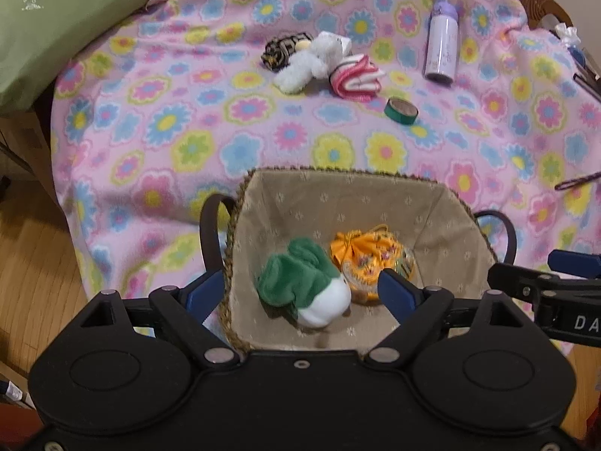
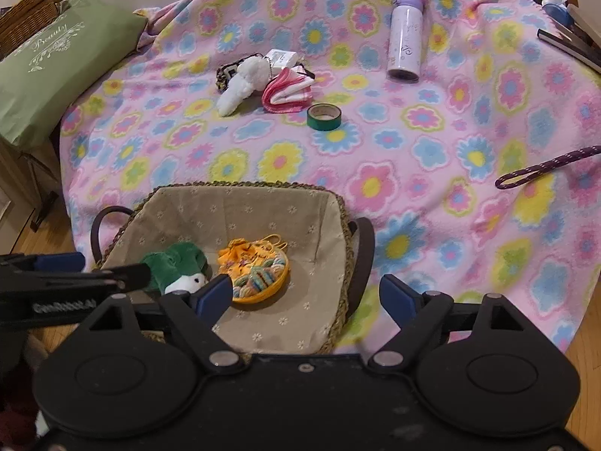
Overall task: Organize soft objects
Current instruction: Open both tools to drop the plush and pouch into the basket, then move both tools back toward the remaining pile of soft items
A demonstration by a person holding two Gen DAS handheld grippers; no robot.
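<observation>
Left wrist: both grippers, left gripper [image 1: 296, 293] and right gripper [image 2: 306, 295], spread wide, empty. Basket [image 1: 338, 180] holds two; next reach the white plush [image 1: 308, 62] at 12 o'clock.

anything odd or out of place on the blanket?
Yes: hard items sit among the soft ones. A lavender bottle stands upright and a green tape roll lies near the white plush and striped cloth. Nothing looks spilled or damaged.
</observation>
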